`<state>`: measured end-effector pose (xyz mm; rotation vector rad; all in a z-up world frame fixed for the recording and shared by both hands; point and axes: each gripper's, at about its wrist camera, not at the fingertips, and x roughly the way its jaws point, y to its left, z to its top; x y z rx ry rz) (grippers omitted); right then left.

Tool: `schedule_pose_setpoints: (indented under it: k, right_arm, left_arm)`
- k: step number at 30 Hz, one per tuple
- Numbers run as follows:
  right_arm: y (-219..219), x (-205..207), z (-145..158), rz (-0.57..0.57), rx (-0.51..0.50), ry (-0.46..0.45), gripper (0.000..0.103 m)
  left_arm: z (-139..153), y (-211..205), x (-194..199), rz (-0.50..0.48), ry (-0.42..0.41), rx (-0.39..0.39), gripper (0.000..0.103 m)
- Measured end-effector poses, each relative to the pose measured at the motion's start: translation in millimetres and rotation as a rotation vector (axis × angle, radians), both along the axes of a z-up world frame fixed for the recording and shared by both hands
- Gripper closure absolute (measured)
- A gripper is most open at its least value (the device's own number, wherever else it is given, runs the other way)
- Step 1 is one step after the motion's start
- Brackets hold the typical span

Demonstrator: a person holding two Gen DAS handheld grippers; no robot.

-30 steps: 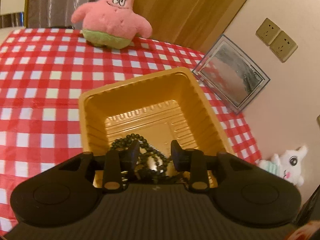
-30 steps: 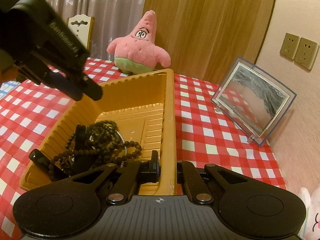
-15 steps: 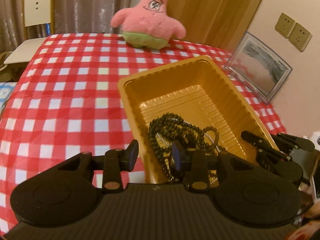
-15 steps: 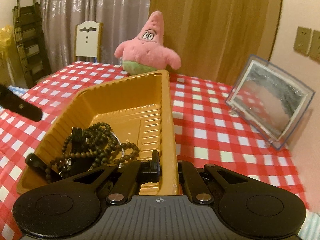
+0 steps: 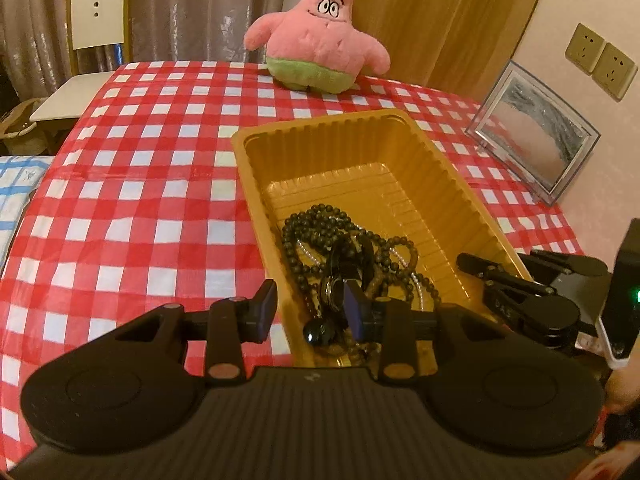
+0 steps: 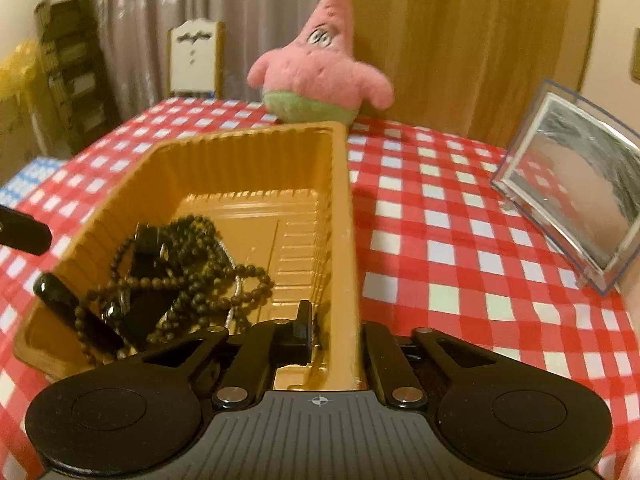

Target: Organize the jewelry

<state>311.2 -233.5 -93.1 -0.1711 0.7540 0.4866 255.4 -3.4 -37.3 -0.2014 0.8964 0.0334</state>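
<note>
A golden plastic tray (image 5: 360,136) (image 6: 344,216) sits on the red checked tablecloth. Inside it lies a tangle of dark bead necklaces (image 5: 320,232) (image 6: 192,276) with some black pieces. My left gripper (image 5: 310,310) is open and empty, raised above the tray's near left corner, one finger outside the wall and one over the tray. My right gripper (image 6: 336,330) is shut on the tray's right wall, one finger inside and one outside; it also shows in the left wrist view (image 5: 516,280).
A pink star plush (image 5: 316,36) (image 6: 320,64) stands at the back of the table. A clear picture frame (image 5: 532,152) (image 6: 572,188) leans at the right by the wall. A white chair (image 5: 96,28) stands behind the table's left edge.
My left gripper has lifted out of the tray and pulled back and left, leaving the beads in the tray. My right gripper keeps its hold on the tray wall; the tray has shifted slightly.
</note>
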Motion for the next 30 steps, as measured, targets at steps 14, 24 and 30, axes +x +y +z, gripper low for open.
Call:
schedule_pose_setpoints:
  k: [14,24,30]
  right_arm:
    - [-16,-12,24,-0.042,0.055,-0.02,0.019]
    - [-12,-64,80,-0.067,0.133,0.078,0.019]
    - [-1,-105,91,-0.054,0.125,0.122,0.019]
  left_arm:
    - [18,-11,-27,0.055,-0.029,0.073,0.058]
    - [40,-21,-69,0.063,-0.03,0.102,0.057]
    - [42,-24,-106,0.05,0.003,0.098,0.057]
